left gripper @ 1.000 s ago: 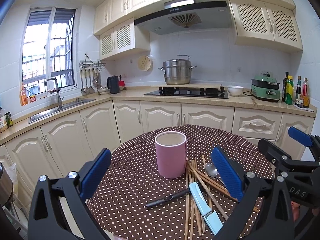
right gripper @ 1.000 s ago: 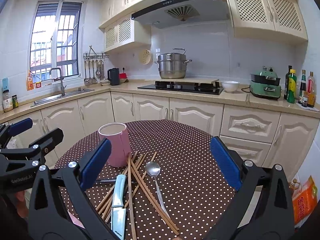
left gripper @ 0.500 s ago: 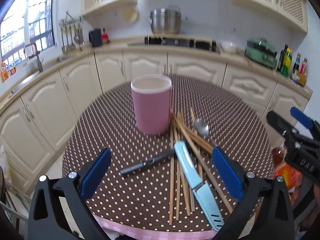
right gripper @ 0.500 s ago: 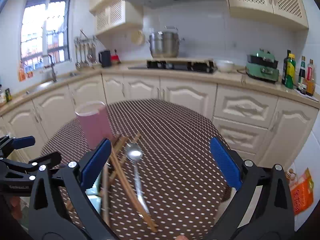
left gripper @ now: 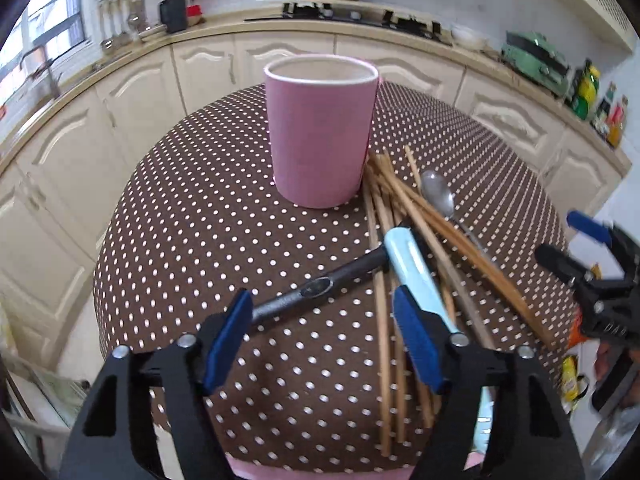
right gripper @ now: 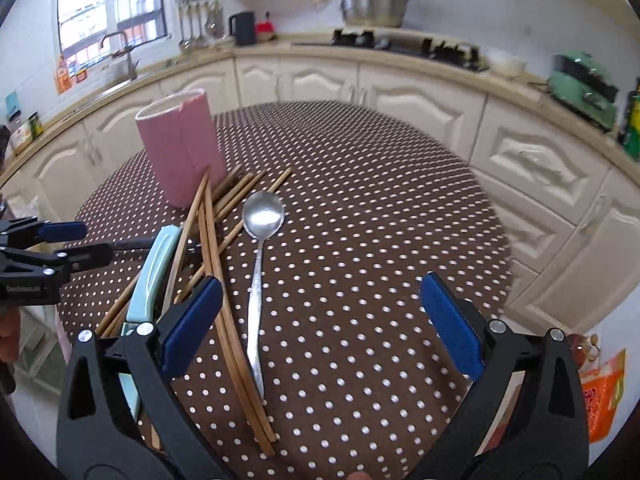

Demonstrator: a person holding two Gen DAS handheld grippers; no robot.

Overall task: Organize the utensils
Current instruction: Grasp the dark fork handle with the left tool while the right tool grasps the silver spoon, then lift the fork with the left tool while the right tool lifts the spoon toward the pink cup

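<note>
A pink cylindrical holder point(left gripper: 321, 128) stands upright and looks empty on a round table with a brown dotted cloth point(left gripper: 192, 232). To its right lie several wooden chopsticks point(left gripper: 424, 216), a metal spoon point(left gripper: 438, 196), a light blue knife point(left gripper: 416, 264) and a black-handled tool point(left gripper: 316, 290). My left gripper point(left gripper: 324, 340) is open, low over the black handle's near end. My right gripper point(right gripper: 316, 320) is open above the spoon's point(right gripper: 262, 216) handle, with the chopsticks point(right gripper: 208, 240), knife point(right gripper: 154, 272) and holder point(right gripper: 180, 144) to its left.
The table's near edge lies just below both grippers. Cream kitchen cabinets point(right gripper: 420, 100) and a counter with a steel pot point(right gripper: 372, 0), kettle and green appliance point(right gripper: 584, 88) curve behind the table. An orange packet point(right gripper: 604, 396) lies on the floor to the right.
Both grippers have tilted down and come in closer over the table. The left one now hangs over the black handle, the right one over the spoon. The utensils have not moved.
</note>
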